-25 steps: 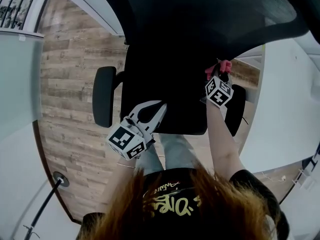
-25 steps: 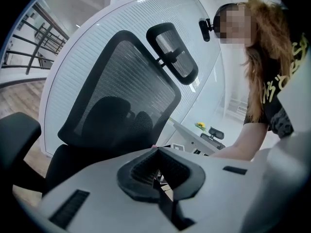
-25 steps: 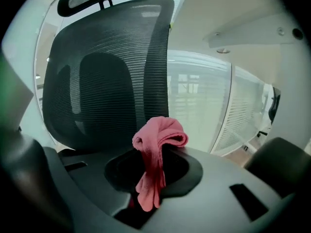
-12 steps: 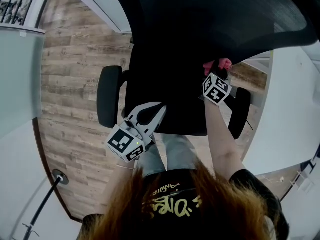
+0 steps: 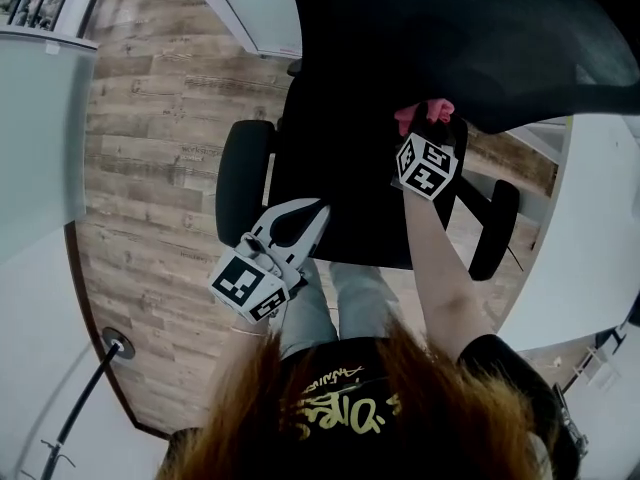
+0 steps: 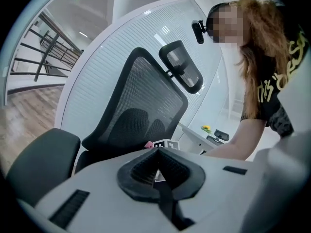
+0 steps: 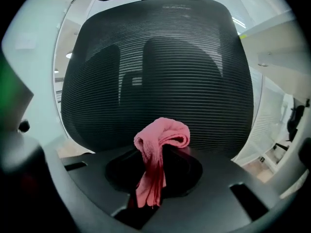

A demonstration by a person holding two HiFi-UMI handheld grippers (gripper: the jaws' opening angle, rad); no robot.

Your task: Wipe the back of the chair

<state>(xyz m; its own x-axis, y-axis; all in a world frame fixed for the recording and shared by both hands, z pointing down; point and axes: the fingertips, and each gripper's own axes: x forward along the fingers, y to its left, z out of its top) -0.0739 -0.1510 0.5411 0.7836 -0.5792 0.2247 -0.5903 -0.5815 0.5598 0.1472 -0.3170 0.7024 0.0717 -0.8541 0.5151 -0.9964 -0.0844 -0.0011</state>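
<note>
- Head view: the chair back fills the upper right of the frame, with the seat below it in the centre.
- The left-side armrest sits left of the seat, and the right-side armrest sits right of it.
- The right gripper is centre-right, just under the chair back's lower edge, with the cloth pinched in its jaws. Whether the cloth touches the back is hard to tell.
- The left gripper is lower left of centre, over the seat's near edge, jaws together on nothing.
- The floor is at the left and the desk along the right edge.
</note>
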